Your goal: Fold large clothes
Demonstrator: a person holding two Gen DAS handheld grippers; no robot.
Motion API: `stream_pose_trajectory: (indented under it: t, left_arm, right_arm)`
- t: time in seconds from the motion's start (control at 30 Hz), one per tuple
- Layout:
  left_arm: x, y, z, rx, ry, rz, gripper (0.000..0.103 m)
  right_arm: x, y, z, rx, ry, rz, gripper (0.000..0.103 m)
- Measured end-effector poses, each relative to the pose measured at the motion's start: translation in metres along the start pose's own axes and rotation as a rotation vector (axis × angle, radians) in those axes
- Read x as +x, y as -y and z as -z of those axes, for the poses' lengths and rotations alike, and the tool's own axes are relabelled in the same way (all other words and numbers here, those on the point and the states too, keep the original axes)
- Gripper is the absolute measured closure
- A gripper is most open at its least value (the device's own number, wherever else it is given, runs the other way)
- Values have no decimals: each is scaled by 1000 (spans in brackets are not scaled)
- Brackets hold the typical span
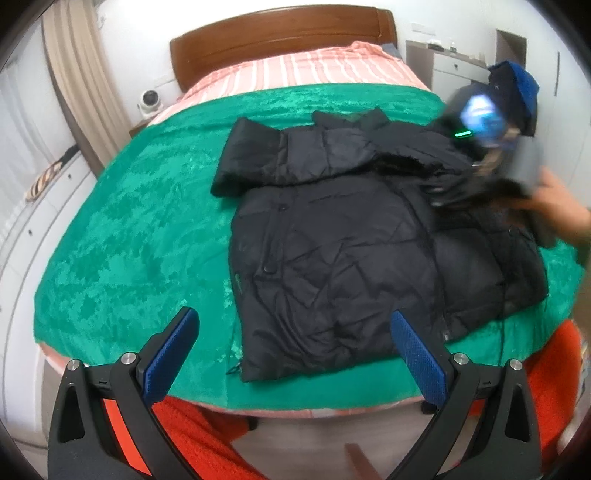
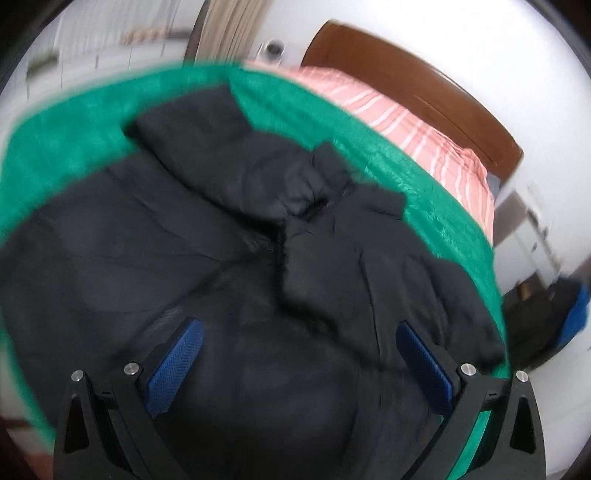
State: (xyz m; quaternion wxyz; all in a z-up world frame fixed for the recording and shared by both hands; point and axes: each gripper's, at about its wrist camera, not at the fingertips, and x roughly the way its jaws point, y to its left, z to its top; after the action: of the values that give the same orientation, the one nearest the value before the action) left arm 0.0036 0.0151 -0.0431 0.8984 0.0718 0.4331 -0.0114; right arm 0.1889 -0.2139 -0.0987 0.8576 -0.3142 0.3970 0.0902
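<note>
A black puffer jacket (image 1: 343,254) lies flat on the green blanket (image 1: 140,229) on the bed, with its left sleeve folded across the chest and the hem toward me. My left gripper (image 1: 295,321) is open and empty, above the near edge of the bed by the jacket's hem. In the left wrist view the other hand-held gripper (image 1: 495,122) is a blur at the jacket's right shoulder. In the right wrist view the jacket (image 2: 221,258) fills the frame, and my right gripper (image 2: 299,332) is open over it, holding nothing.
A pink striped sheet (image 1: 303,70) and a brown wooden headboard (image 1: 280,33) are at the far end. White cabinets (image 1: 22,221) stand on the left and a white dresser (image 1: 454,66) at the back right. Orange cloth (image 1: 192,435) is below the bed's near edge.
</note>
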Motion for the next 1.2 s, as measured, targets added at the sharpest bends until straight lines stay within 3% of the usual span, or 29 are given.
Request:
stream_pose_trajectory:
  t: [0.03, 0.07, 0.13, 0.23, 0.33, 0.4, 0.53, 0.6, 0.67, 0.8, 0.87, 0.93, 1.0, 1.03, 1.07, 1.13, 1.2]
  left_arm:
    - [1, -1, 0, -1, -5, -3, 0]
    - [4, -4, 1, -3, -15, -11, 0]
    - [8, -11, 4, -11, -29, -26, 0]
    - [17, -27, 9, -46, -52, -39, 0]
    - [31, -36, 12, -90, -92, -34, 0]
    - [37, -35, 12, -100, -100, -18, 0]
    - [39, -19, 2, -45, -79, -3, 0]
    - [39, -12, -6, -13, -70, -4, 0]
    - [38, -1, -18, 31, -51, -7, 0]
    - [36, 16, -44, 120, 3, -6, 0]
    - [39, 23, -59, 171, 29, -14, 0]
    - [43, 27, -73, 211, 55, -15, 0]
    - [56, 33, -97, 262, 79, -20, 0]
    - [61, 34, -105, 274, 78, -9, 0]
    - [74, 38, -119, 292, 72, 15, 0]
    - [98, 48, -141, 316, 63, 32, 0]
    - [130, 69, -163, 356, 51, 51, 0]
  right_arm:
    - [15, -1, -4, -1, -22, 9, 19]
    - [23, 4, -6, 36, -28, -7, 75]
    - [14, 30, -6, 177, 14, -8, 75]
    - [-40, 98, 16, 421, 148, 36, 83]
    - [-109, 186, 75, 694, 248, 120, 86]
    - [-157, 240, 135, 859, 278, 229, 87]
    - [-214, 294, 247, 1009, 218, 496, 90]
    - [-215, 302, 290, 1083, 157, 535, 92]
    - [-202, 301, 340, 1168, 56, 546, 100]
    - [-148, 279, 419, 1345, -136, 458, 100]
    - [-131, 267, 451, 1422, -188, 417, 100]
    - [-124, 250, 458, 1471, -187, 376, 98]
    - [-131, 230, 451, 1477, -137, 339, 88]
    - [-137, 219, 443, 1461, -110, 333, 67]
    - [-145, 207, 429, 1432, -65, 332, 36]
    - [-160, 180, 408, 1378, 34, 327, 11]
    - [-169, 149, 377, 1302, 109, 301, 10]
